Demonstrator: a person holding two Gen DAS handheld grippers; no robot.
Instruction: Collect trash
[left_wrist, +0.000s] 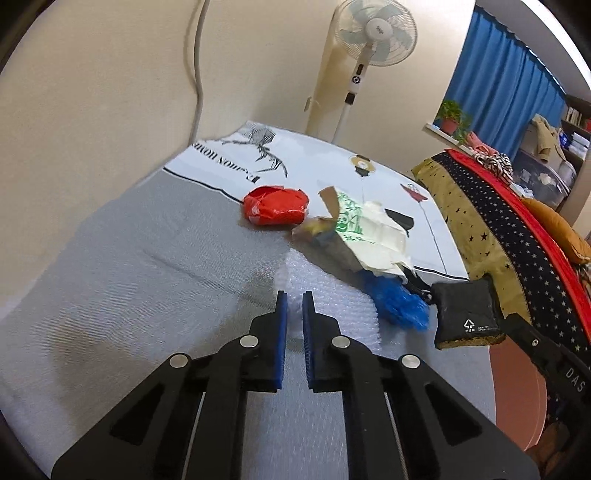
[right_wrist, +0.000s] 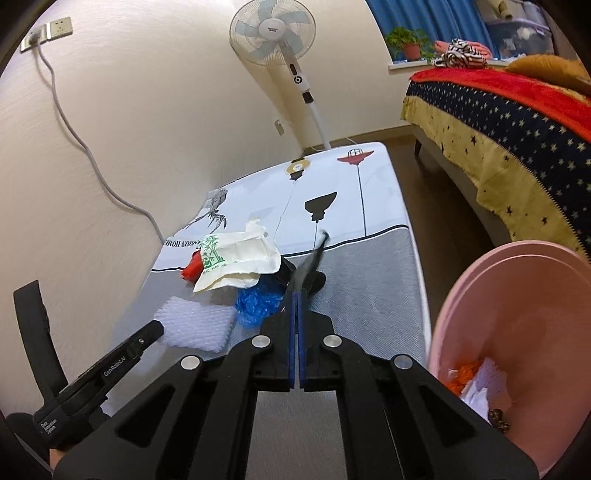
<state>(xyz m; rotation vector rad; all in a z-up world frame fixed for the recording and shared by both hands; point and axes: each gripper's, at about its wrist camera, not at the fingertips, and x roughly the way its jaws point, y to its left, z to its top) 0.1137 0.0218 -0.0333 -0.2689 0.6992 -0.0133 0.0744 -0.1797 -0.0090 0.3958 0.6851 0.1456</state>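
Both grippers sit low in their own views over a table draped in a grey and white printed cloth (left_wrist: 129, 258). Nearest, the left gripper (left_wrist: 294, 308) has its blue pads drawn narrow around a fold of the white bubble wrap (left_wrist: 332, 306), which fills the slim gap between them. From the right wrist view that same wrap (right_wrist: 195, 326) lies at the tip of the left tool, which enters from the lower left. The right gripper (right_wrist: 297, 310) is pinched tight, its pads meeting on the edge of a flat black packet (left_wrist: 466, 314) that sticks up between them as a thin dark blur; from the left wrist view the packet hangs off the cloth, with a recycling mark on its face. Just beside the right tool stands a pink bin (right_wrist: 517, 314), with orange and white scraps at its bottom. Past the wrap lies a crumpled blue plastic piece (left_wrist: 400, 304), then a torn cream paper bag with green print (left_wrist: 365, 232) resting on brown card. A red crumpled wrapper (left_wrist: 276, 205) lies beyond it, near the printed half of the cloth. Farther back, a white standing fan (right_wrist: 273, 31) stands by the wall, and a bed with a star-patterned blanket (right_wrist: 509, 129) sits to the right.
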